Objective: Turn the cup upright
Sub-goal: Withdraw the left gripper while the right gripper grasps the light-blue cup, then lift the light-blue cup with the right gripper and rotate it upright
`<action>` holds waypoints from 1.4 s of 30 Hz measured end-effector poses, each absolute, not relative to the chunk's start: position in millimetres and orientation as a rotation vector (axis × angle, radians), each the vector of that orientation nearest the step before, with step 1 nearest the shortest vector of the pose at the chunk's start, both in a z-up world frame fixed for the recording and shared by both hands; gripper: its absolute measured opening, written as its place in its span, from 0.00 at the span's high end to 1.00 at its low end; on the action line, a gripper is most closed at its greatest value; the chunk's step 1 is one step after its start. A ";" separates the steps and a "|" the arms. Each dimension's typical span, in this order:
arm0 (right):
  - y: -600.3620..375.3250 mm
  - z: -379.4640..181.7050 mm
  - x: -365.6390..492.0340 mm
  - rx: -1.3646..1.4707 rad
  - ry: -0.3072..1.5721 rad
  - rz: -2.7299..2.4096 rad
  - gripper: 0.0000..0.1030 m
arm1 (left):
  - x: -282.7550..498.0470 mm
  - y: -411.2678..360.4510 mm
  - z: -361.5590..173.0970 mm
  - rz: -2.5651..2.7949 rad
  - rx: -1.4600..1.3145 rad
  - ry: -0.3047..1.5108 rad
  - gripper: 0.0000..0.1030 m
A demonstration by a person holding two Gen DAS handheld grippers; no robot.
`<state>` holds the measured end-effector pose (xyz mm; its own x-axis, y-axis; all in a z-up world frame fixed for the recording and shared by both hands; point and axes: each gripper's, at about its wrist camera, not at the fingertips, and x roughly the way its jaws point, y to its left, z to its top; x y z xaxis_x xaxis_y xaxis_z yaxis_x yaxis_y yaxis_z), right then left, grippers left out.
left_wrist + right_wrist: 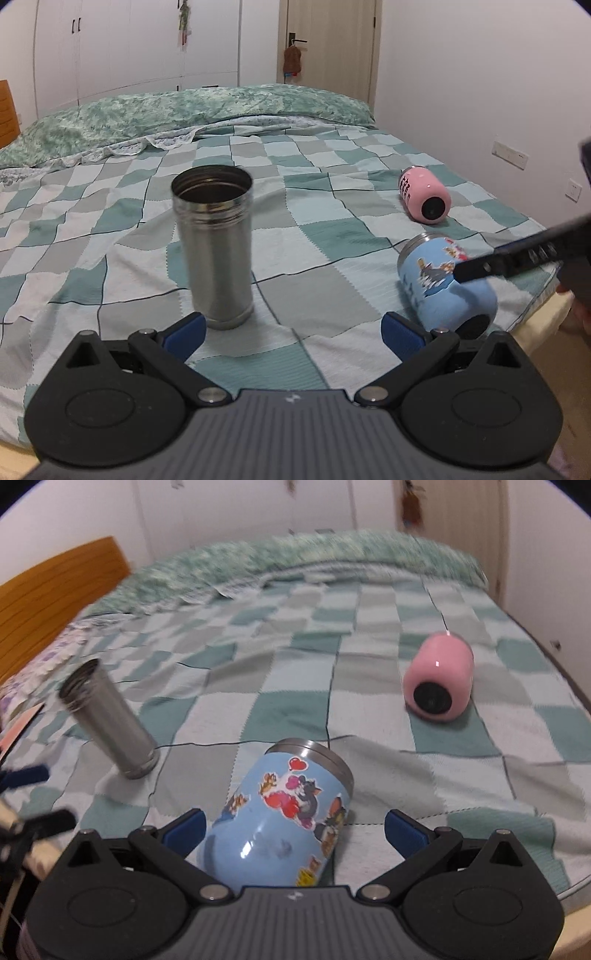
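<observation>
Blue cup [284, 812] on its side on the bed [369, 709], right of the upright steel cup [214, 243]. Right gripper [295, 827] spread around it, likely for a grasp. Left gripper [293, 332] spread, empty. Pink cup [424, 194] beyond, also tipped.

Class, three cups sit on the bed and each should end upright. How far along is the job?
Done: the steel cup stands upright. In hand: the open right tongs straddle the blue cup, lying on its side, not gripped. Left: the pink cup lies on its side.
</observation>
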<state>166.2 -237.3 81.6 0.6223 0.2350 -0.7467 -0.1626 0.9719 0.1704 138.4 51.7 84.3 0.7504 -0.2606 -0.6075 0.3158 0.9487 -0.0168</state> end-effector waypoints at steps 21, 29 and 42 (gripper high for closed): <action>-231.0 40.5 239.5 0.286 1.174 0.134 0.15 | 181.0 65.0 44.0 -0.356 0.092 0.671 0.00; -234.7 38.7 227.8 0.321 1.112 0.200 0.16 | 181.1 69.7 42.5 -0.325 0.077 0.670 0.00; -228.1 63.4 178.7 0.216 0.741 0.300 0.17 | 170.3 79.8 49.2 -0.294 0.020 0.649 0.00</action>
<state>178.7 -228.1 63.4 0.6982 0.3423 -0.6288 -0.1910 0.9355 0.2971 170.3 79.8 49.2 0.7565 -0.2636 -0.5985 0.2758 0.9584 -0.0734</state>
